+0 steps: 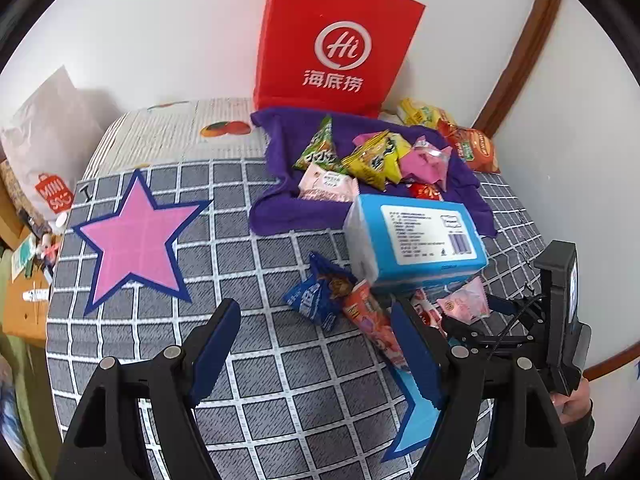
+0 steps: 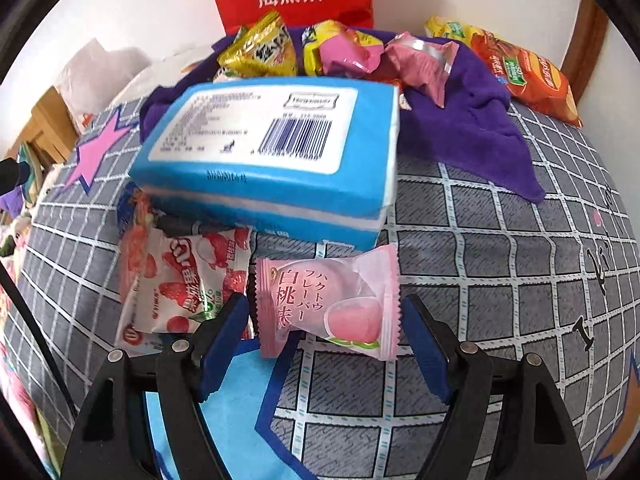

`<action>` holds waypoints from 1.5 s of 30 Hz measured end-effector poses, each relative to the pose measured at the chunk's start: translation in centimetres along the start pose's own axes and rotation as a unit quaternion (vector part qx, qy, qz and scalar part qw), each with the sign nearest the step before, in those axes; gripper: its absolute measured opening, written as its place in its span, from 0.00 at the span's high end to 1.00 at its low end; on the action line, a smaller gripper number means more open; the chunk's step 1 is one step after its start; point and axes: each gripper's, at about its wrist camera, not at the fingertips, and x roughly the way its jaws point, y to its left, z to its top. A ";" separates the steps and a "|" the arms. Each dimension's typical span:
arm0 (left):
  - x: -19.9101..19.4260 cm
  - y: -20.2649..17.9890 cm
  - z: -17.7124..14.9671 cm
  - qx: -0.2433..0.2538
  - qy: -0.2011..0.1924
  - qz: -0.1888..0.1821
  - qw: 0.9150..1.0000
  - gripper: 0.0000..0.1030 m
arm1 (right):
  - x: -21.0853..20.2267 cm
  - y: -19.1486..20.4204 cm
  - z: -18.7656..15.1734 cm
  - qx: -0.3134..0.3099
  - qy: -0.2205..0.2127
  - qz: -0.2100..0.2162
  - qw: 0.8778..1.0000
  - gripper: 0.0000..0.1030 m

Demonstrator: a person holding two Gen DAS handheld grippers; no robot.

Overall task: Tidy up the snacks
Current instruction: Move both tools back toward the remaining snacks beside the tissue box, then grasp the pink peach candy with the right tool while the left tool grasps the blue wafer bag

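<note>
The snacks lie on a bed [image 1: 260, 380] covered with a grey checked sheet that bears star patches; a pink star [image 1: 136, 240] sits toward the bed's left edge. The bed is pushed into a corner of white walls with a brown wooden trim [image 1: 520, 52]. At the far edge a red paper bag [image 1: 336, 40] stands upright against the wall. Just before it a purple cloth [image 1: 280, 200] is spread, heaped with small snack packets [image 1: 372, 156]. A blue tissue pack [image 2: 272, 152] rests near the cloth's front edge, partly on top of a strawberry packet [image 2: 180, 288] and other wrappers. A pink peach packet [image 2: 328, 304] lies just in front of the pack.

The right tool [image 2: 324, 344] has its jaws apart, one on each side of the peach packet, not pressing it. The left tool [image 1: 316, 344] is also spread wide, above bare sheet beside a blue packet [image 1: 316, 296] and a long pink wrapper [image 1: 372, 324].
</note>
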 end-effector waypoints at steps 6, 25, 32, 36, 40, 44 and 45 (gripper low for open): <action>0.9 0.7 -0.6 -0.017 0.010 0.001 1.000 0.26 | 0.7 -0.1 -0.1 0.003 -0.006 -0.001 1.000 0.24; 8.1 -0.7 -1.2 0.061 0.055 0.062 0.995 0.27 | -2.5 -1.8 -0.7 0.013 -0.045 0.028 0.998 0.42; 10.1 -1.4 -1.4 0.111 0.063 0.048 0.991 0.27 | -4.2 -2.8 -0.9 0.028 -0.064 0.026 0.997 0.42; 11.2 -1.8 -0.9 0.123 0.060 0.056 0.989 0.27 | -4.4 -3.6 -0.5 0.042 -0.069 0.022 0.996 0.42; 11.5 -2.0 -0.8 0.129 0.048 0.049 0.989 0.36 | -4.4 -4.4 -0.3 0.056 -0.067 0.022 0.996 0.42; 11.2 -2.2 -0.9 0.135 0.040 0.035 0.989 0.55 | -4.4 -4.7 -0.4 0.062 -0.064 0.020 0.996 0.42; 11.0 -2.2 -0.9 0.134 0.041 0.034 0.990 0.57 | -4.4 -4.7 -0.4 0.061 -0.064 0.019 0.996 0.42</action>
